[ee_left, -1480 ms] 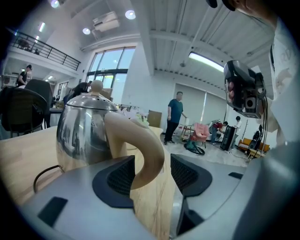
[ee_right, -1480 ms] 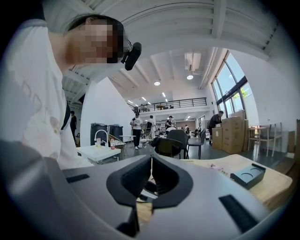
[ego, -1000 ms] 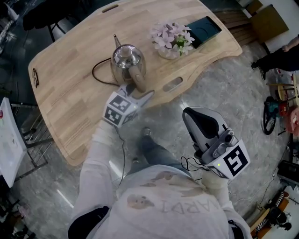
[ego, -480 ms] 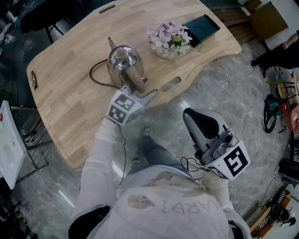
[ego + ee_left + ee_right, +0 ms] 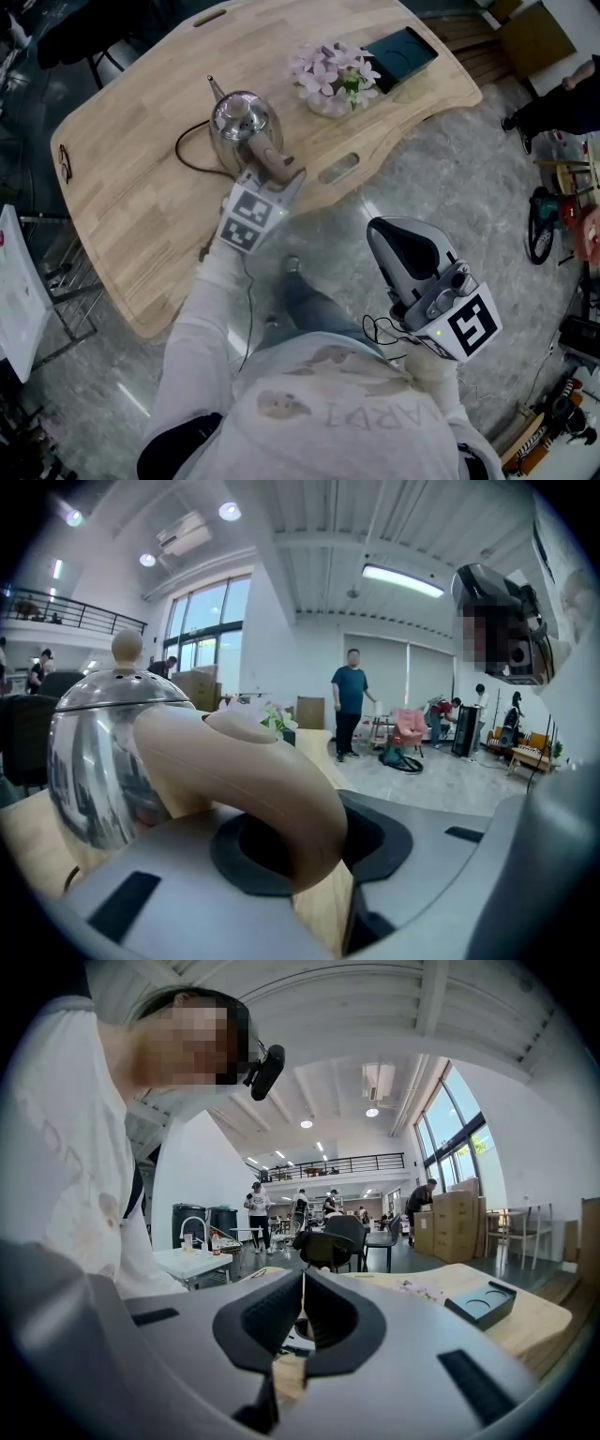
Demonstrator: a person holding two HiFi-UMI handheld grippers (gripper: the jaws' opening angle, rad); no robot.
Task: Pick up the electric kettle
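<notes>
On the wooden table (image 5: 131, 187), shiny steel electric kettle (image 5: 239, 122), tan handle (image 5: 244, 771) clamped in left tongs (image 5: 319, 855); right tongs (image 5: 302, 1326) together, empty.

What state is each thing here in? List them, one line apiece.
electric kettle: upright on the table, lid on, not lifted.
cord: looped loose on the table beside the kettle.
left gripper: shut on the kettle's handle.
right gripper: shut, empty, held off the table.
</notes>
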